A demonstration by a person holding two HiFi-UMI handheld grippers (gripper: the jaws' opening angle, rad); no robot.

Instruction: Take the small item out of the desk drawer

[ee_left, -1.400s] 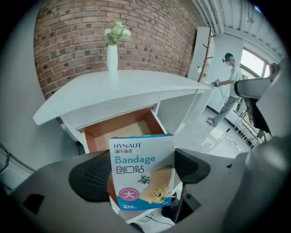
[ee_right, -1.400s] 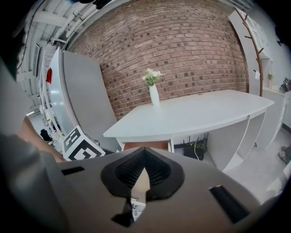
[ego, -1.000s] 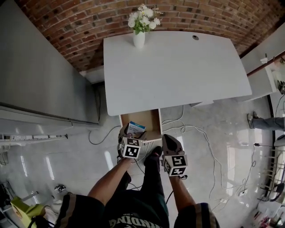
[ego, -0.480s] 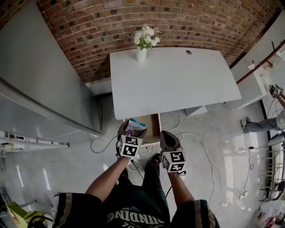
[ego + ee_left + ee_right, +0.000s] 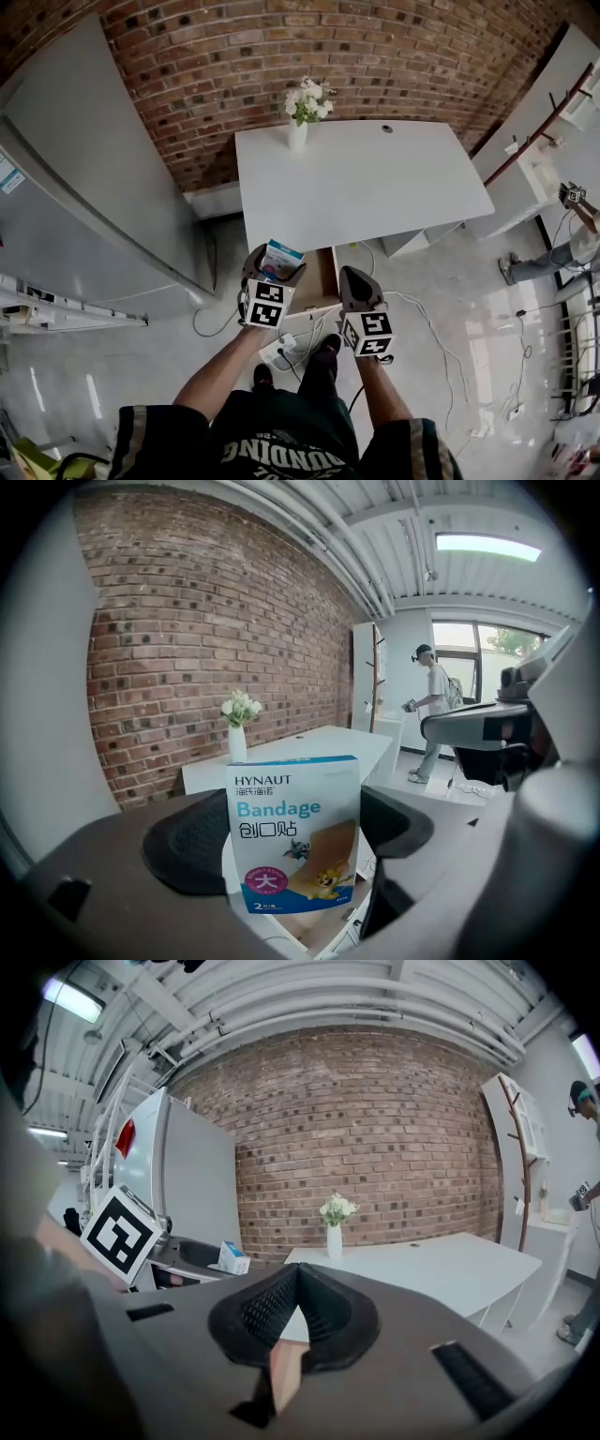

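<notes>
My left gripper [image 5: 274,270] is shut on a small white-and-blue bandage box [image 5: 280,260], held upright above the open wooden drawer [image 5: 323,272] under the white desk [image 5: 361,178]. In the left gripper view the bandage box [image 5: 293,832] stands clamped between the two dark pads [image 5: 187,844], with the desk beyond. My right gripper [image 5: 357,285] hangs beside the drawer's front, to the right of the left one. Its jaws are shut with nothing between them in the right gripper view [image 5: 298,1309], where the box [image 5: 232,1257] shows at the left.
A white vase of flowers [image 5: 299,117] stands at the desk's far edge against the brick wall. A large grey cabinet [image 5: 84,187] stands to the left. Cables and a power strip [image 5: 281,352] lie on the shiny floor. A person [image 5: 553,258] stands at the far right.
My left gripper has lifted the bandage box up and out of the drawer. The head view has tilted up, and both grippers now sit higher against the desk.
</notes>
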